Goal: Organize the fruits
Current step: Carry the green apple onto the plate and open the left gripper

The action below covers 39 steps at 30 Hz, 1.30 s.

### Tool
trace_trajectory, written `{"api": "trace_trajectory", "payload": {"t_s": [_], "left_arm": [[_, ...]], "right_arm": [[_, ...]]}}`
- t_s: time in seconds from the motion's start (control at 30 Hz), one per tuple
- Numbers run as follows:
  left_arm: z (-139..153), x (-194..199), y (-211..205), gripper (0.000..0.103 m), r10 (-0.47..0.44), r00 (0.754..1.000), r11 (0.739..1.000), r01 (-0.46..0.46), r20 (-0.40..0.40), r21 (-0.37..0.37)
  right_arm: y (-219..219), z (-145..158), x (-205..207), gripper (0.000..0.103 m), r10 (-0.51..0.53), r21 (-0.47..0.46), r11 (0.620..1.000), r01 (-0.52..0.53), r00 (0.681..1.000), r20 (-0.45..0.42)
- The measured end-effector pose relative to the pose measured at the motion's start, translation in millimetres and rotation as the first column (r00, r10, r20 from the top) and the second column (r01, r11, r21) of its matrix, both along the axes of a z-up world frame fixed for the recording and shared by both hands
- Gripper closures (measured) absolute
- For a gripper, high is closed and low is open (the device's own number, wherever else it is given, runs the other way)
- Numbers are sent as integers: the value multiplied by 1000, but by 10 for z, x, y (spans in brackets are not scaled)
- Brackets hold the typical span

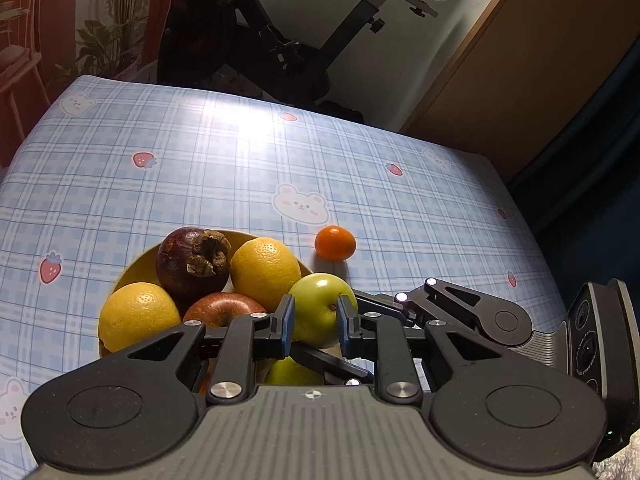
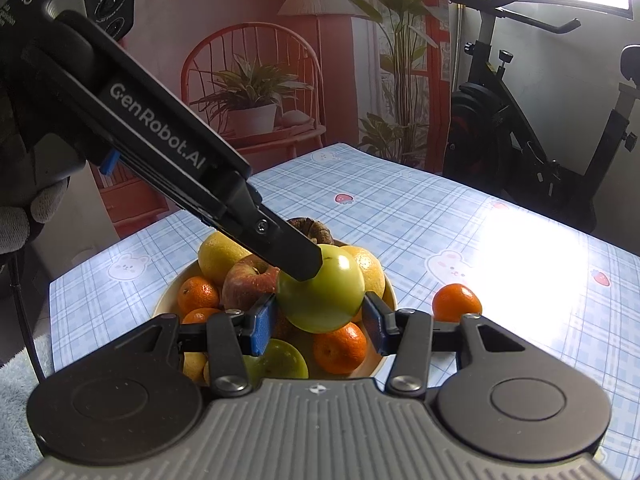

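Observation:
A yellow bowl [image 1: 134,264] on the blue checked table holds lemons [image 1: 264,270], a mangosteen [image 1: 192,264], a red apple [image 1: 222,308], tangerines [image 2: 340,346] and green apples. One green apple [image 2: 320,292] sits on top of the pile. My right gripper [image 2: 320,322] has its blue pads on either side of it, touching or nearly so. My left gripper [image 1: 316,320] also straddles this apple [image 1: 320,308], and its dark fingers [image 2: 296,256] rest on the apple's top in the right wrist view. A loose tangerine [image 1: 335,243] lies on the table beside the bowl, also in the right wrist view [image 2: 456,302].
The table [image 1: 240,168] has a plaid cloth with bears and strawberries. An exercise bike [image 2: 520,120] stands beyond the far edge. A red wire chair with potted plants [image 2: 252,100] is behind the table. A wooden cabinet [image 1: 520,60] stands at the right.

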<state>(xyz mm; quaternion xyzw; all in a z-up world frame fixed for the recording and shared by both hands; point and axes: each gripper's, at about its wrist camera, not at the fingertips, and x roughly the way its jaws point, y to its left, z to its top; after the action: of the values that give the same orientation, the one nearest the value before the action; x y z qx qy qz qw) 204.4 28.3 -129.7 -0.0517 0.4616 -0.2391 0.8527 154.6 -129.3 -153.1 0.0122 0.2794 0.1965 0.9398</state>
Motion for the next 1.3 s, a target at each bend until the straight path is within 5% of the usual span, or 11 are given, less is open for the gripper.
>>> {"api": "trace_trajectory", "payload": {"t_s": [0.17, 0.33, 0.7, 1.3], "left_arm": [[127, -105, 300, 80, 42, 999, 998, -41, 4, -55], [164, -230, 546, 80, 74, 997, 997, -74, 14, -26], [-49, -188, 999, 80, 134, 990, 986, -137, -37, -100], [1, 92, 732, 80, 108, 994, 988, -104, 26, -111]], "right_arm": [[151, 158, 3, 54, 34, 34, 999, -34, 999, 8], [519, 179, 67, 54, 114, -39, 993, -113, 993, 23], [981, 42, 183, 54, 181, -141, 973, -183, 983, -27], [774, 83, 352, 54, 102, -195, 976, -93, 994, 36]]}}
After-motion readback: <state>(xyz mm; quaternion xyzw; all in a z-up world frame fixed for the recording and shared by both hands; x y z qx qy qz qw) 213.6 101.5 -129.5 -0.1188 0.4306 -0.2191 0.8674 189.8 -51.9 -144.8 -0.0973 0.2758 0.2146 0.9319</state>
